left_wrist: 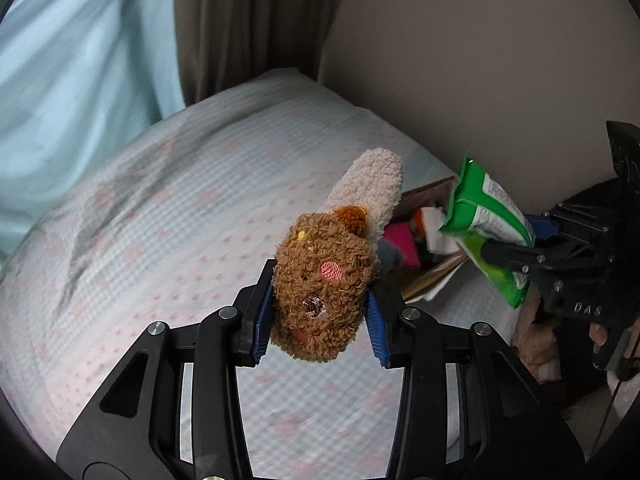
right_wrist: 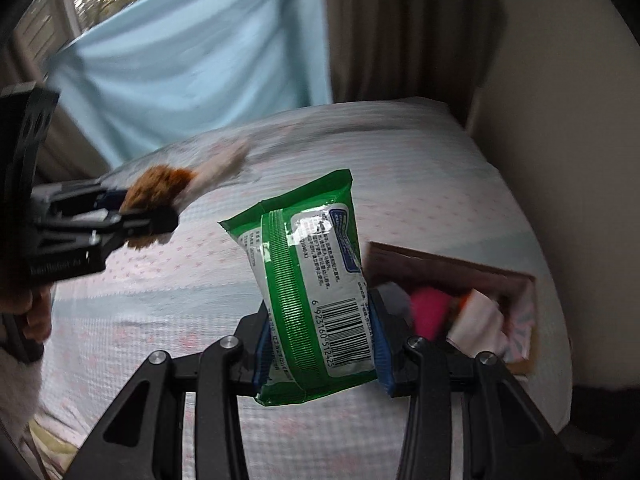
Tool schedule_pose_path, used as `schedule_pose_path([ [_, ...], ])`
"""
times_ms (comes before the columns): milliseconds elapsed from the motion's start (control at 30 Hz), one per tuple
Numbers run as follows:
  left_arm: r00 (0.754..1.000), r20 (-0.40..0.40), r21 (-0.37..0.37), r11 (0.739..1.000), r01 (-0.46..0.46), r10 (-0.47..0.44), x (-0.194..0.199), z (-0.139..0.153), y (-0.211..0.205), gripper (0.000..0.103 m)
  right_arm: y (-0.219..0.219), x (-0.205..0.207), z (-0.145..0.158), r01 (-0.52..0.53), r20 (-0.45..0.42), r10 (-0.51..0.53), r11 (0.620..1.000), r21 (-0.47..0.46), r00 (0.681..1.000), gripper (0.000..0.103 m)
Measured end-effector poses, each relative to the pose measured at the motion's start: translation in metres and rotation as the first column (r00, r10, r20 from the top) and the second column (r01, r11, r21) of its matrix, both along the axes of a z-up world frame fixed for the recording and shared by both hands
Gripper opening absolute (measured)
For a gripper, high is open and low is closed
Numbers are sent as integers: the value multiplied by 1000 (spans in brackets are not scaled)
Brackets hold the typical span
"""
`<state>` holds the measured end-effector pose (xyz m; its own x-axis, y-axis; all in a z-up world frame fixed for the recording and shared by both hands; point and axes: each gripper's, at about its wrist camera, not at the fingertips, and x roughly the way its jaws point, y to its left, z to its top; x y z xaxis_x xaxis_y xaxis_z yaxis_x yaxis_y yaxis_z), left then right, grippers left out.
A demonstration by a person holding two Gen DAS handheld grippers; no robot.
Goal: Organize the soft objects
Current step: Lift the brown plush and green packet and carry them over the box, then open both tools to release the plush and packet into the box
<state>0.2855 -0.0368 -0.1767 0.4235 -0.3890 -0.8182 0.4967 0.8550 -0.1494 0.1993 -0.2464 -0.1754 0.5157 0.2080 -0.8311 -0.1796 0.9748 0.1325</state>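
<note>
Left wrist view: the left gripper (left_wrist: pixel 318 316) clamps a brown plush sock (left_wrist: pixel 324 280) above the bed (left_wrist: pixel 160 220), left of the box (left_wrist: pixel 424 240). Right wrist view: the right gripper (right_wrist: pixel 320 344) grips a green wipes pack (right_wrist: pixel 308 280) above the bed, just left of the box.

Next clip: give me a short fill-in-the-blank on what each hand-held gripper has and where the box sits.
1. The left hand-held gripper is shut on a brown and cream ____.
2. The right hand-held gripper is shut on a ____ packet with a barcode.
3. The cardboard box of soft things sits on the ____.
4. Behind the bed hangs a light ____ cloth.

Missing words: plush toy; green; bed; blue
</note>
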Motion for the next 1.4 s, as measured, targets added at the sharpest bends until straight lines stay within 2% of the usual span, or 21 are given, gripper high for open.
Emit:
schedule_pose_path([
  [133,1000,-16,8,1000,-15,15,-3,0,-45,36,-49,-4,2,73,-16,-73,997,-1,997,38],
  [267,999,-22,60,997,-37,39,-6,-11,-92,36,-95,-5,-5,116,-33,-116,993,1,993,38],
  [367,996,-64,55,997,-51,54,-3,-30,-134,36,-130,2,-22,146,-67,-144,989,13,987,38],
  [500,991,-111,82,995,-63,72,8,-63,-181,36,-170,9,-44,179,-109,-174,983,36,979,38],
  [633,984,-146,101,991,-91,106,23,-93,-212,36,-200,20,-71,204,-153,-195,978,46,969,38],
  [933,931,-237,178,954,-240,278,52,-166,-234,36,-241,52,-135,272,-291,-227,954,123,929,38],
  [1067,916,-266,229,943,-243,301,70,-191,-243,36,-243,69,-158,277,-330,-223,953,126,917,38],
  [1233,905,-292,271,934,-234,311,86,-206,-250,36,-246,81,-176,286,-376,-224,951,119,899,38],
  [1267,903,-301,270,935,-227,307,88,-207,-251,39,-247,83,-178,294,-384,-230,949,114,894,39],
  [1333,905,-297,293,931,-217,304,90,-209,-254,53,-248,86,-179,305,-397,-242,947,104,885,39],
  [1400,911,-280,322,924,-207,302,91,-210,-255,103,-248,89,-182,302,-418,-235,948,101,877,48],
])
